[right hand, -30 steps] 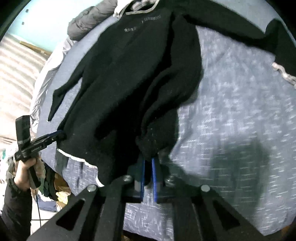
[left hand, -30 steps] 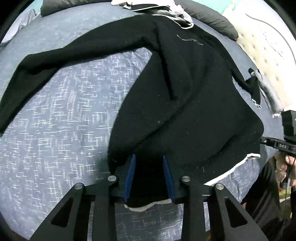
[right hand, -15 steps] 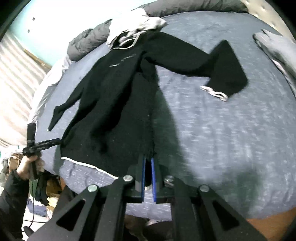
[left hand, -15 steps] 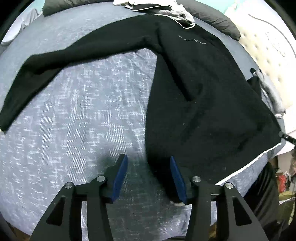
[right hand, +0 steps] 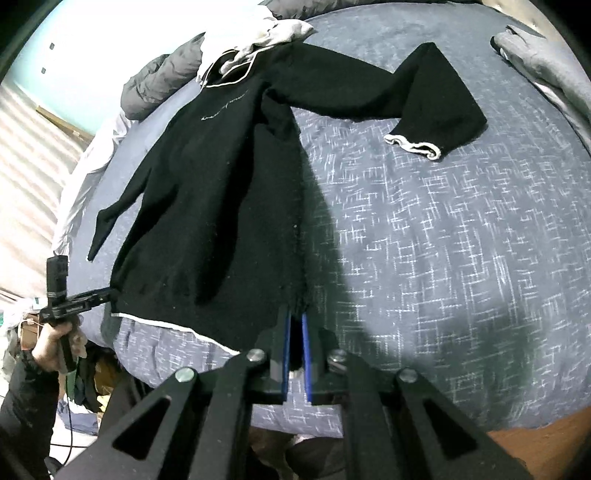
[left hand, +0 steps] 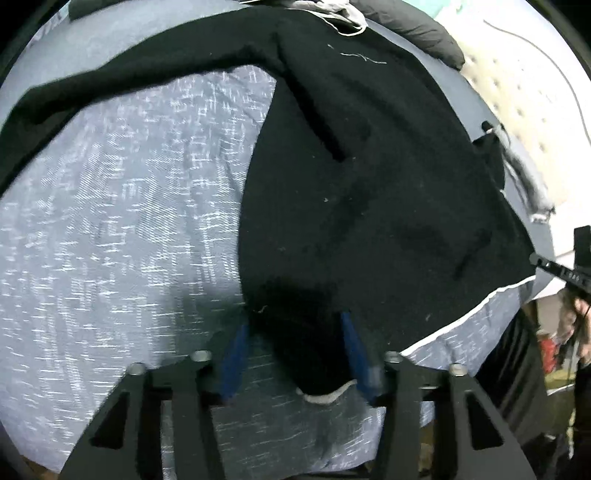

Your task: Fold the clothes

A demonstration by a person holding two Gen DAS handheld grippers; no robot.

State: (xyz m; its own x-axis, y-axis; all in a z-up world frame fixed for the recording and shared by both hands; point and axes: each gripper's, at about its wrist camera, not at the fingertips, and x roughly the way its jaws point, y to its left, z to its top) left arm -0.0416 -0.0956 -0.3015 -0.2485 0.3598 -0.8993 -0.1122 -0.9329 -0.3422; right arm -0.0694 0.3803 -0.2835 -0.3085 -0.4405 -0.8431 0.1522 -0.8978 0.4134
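Fingers of the right gripper pinch the hem corner of the black sweater, while the left gripper stands wide apart around the other hem corner, gripping nothing. Sweater lies face-up on the bed, sleeves spread, hem at the near edge. With one corner loose, a pull would likely skew or bunch it.

Ahead and to the right of the right gripper, the patterned bedspread lies bare up to a black sleeve stretched across the far side. A grey garment lies at the far right edge. Left of the left gripper, the cover is open as far as another sleeve. Dark pillows and a pale heap close off the far end.
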